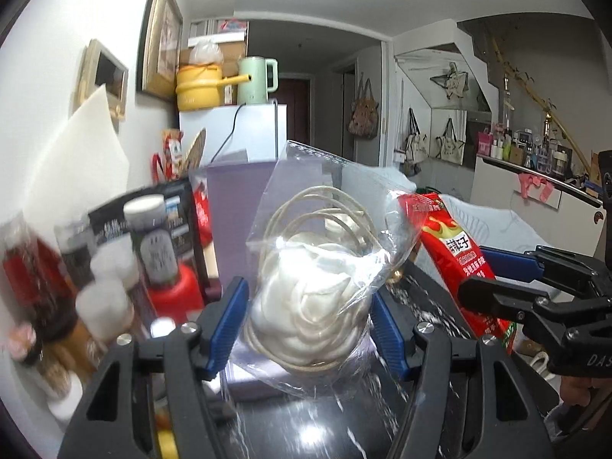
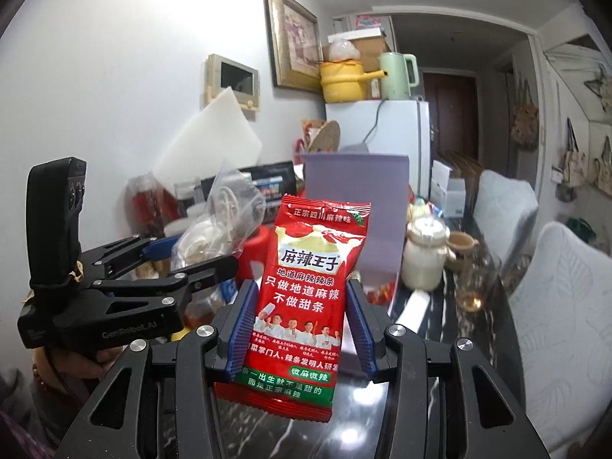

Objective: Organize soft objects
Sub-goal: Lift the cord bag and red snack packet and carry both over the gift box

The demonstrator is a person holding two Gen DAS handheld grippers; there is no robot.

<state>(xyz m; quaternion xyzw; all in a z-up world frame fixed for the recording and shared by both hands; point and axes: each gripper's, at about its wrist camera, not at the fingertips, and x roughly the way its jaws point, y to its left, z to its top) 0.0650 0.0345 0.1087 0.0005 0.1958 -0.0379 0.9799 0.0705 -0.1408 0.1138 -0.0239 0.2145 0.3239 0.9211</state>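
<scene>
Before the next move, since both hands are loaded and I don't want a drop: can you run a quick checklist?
1. Left tongs shut on the clear bag of cord: ok.
2. Right tongs shut on the red snack packet: ok.
3. Both items off the black tabletop: ok.
4. Lavender box standing behind, reachable: ok.
5. Box opening free to receive items: cannot tell.
6. Glass cup near right path: not ok, keep away.

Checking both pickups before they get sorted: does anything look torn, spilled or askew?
Nothing stands out. The left gripper holds the clear bag of cord intact; the right gripper holds the red snack packet upright and sealed.
</scene>
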